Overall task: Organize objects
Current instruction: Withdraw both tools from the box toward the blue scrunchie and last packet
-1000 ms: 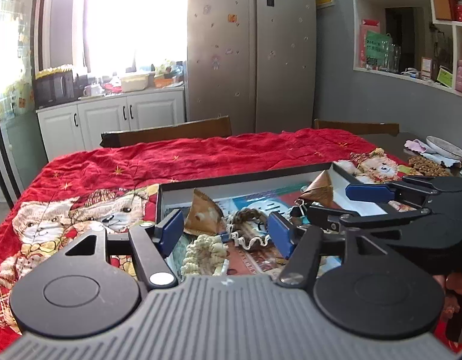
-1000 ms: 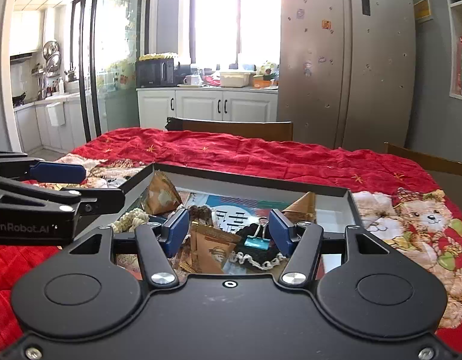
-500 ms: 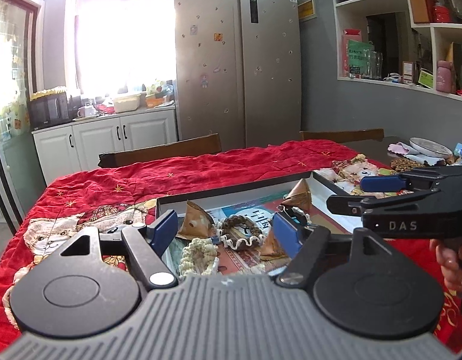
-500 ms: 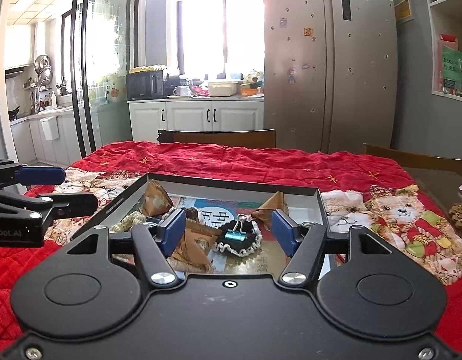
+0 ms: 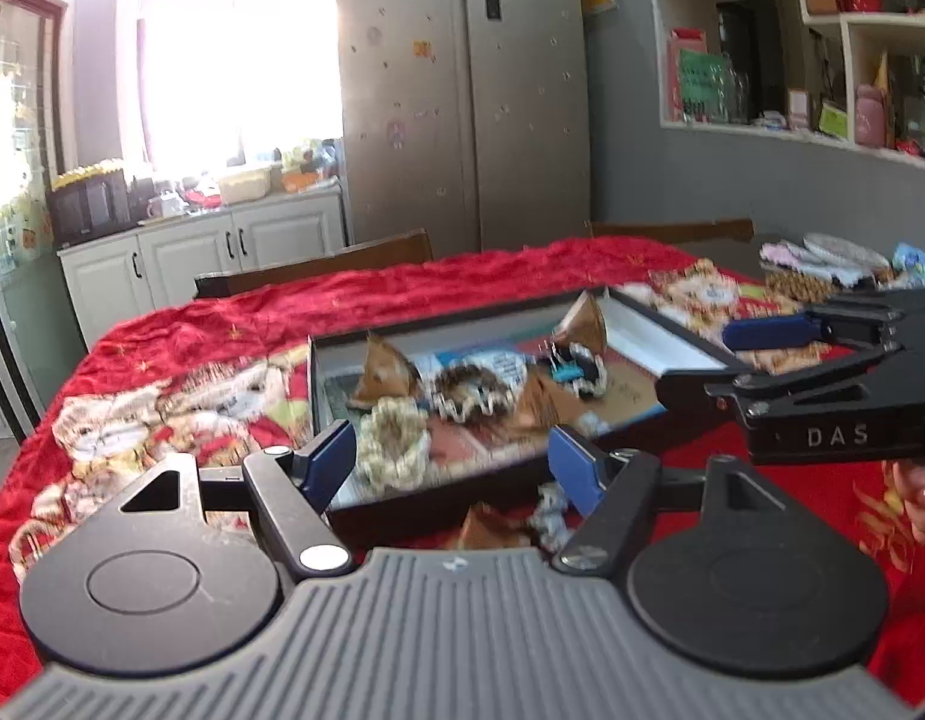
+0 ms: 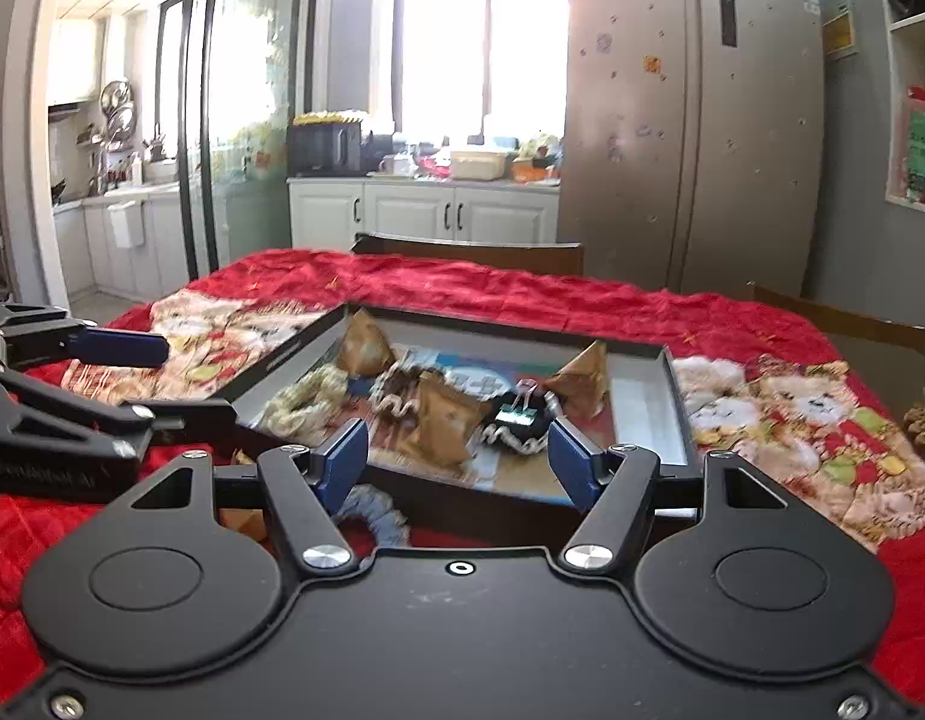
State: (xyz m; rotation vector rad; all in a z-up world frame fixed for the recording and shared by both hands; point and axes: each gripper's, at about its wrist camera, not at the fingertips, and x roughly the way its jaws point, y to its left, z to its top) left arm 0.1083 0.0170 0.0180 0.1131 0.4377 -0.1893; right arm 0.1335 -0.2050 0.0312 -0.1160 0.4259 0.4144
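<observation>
Several odds and ends fill the black tray [image 6: 678,414] on the red-clothed tabletop [image 6: 522,294]: brown paper pyramids [image 6: 447,420], a cream scrunchie [image 5: 393,441], a green binder clip [image 6: 516,416]. Left claw [image 5: 453,465] gapes empty; right claw [image 6: 459,459], jaws just widened, grips nothing, both short of the tray's near wall.

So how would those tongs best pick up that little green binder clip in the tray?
By its wire handles, I'd say: on the green binder clip they stick up clear of the dark scrunchie it rests on. Coming from above with the right tongs, open and nearest, should avoid snagging the fabric.
</observation>
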